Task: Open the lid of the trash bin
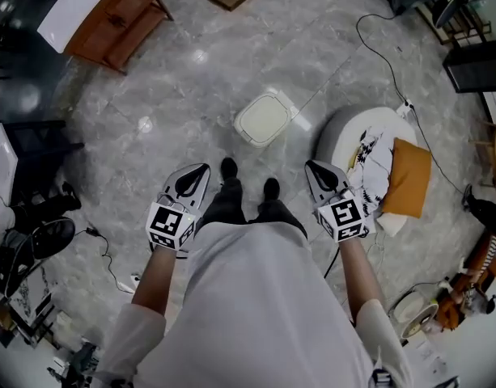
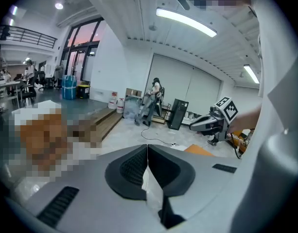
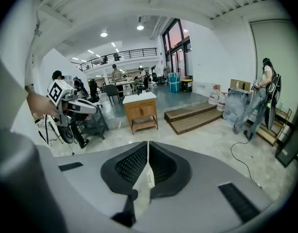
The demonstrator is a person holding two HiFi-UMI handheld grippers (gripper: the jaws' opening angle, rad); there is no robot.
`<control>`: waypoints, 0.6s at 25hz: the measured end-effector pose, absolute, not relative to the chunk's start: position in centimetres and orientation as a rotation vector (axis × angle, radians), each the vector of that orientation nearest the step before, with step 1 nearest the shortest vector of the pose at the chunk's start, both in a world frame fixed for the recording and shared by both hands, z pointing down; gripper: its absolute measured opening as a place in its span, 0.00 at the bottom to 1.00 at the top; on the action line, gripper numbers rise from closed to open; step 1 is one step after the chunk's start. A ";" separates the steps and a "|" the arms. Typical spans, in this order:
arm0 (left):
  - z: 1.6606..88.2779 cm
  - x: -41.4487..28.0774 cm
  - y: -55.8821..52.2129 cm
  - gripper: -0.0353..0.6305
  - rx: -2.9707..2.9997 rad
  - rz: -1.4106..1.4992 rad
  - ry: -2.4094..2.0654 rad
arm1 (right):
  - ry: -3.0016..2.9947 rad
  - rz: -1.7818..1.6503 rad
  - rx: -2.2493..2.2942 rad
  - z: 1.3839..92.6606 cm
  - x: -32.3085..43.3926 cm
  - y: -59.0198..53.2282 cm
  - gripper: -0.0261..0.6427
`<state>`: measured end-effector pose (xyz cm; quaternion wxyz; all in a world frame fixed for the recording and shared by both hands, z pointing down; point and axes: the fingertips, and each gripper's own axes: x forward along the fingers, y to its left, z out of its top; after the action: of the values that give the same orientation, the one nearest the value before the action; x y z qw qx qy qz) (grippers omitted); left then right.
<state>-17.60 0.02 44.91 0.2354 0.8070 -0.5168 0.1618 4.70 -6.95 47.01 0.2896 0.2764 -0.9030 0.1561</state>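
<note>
The trash bin (image 1: 264, 118) is a white rounded-square bin standing on the grey marble floor, lid down, ahead of the person's shoes (image 1: 229, 168). My left gripper (image 1: 199, 170) is held at waist height to the left, well short of the bin, shut with nothing in it. Level with it on the other side, my right gripper (image 1: 312, 168) is also shut and empty. In the left gripper view the closed left gripper (image 2: 148, 152) points across the room and the right gripper (image 2: 214, 122) shows beyond. The right gripper (image 3: 148, 152) view shows the left gripper (image 3: 71, 106). Neither gripper view shows the bin.
A round white pouf (image 1: 353, 136) with an orange cushion (image 1: 409, 176) sits right of the bin. A black cable (image 1: 389, 59) runs across the floor behind it. A wooden cabinet (image 1: 118, 18) stands far left, and dark chairs and gear (image 1: 29, 225) crowd the left edge.
</note>
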 end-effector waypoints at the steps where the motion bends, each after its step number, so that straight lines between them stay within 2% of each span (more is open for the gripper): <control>1: 45.4 -17.9 -0.2 0.08 2.221 0.454 -1.393 | -2.395 0.423 0.749 47.3 4.7 -6.8 0.09; 15: 53.8 -18.5 -3.4 0.08 2.310 0.623 -1.061 | -2.275 0.582 0.884 52.2 3.0 -5.1 0.09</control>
<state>-18.46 -3.39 53.76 0.2592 0.8526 -0.3914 0.2297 3.01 -5.06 52.17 0.3111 0.3348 -0.8617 0.2205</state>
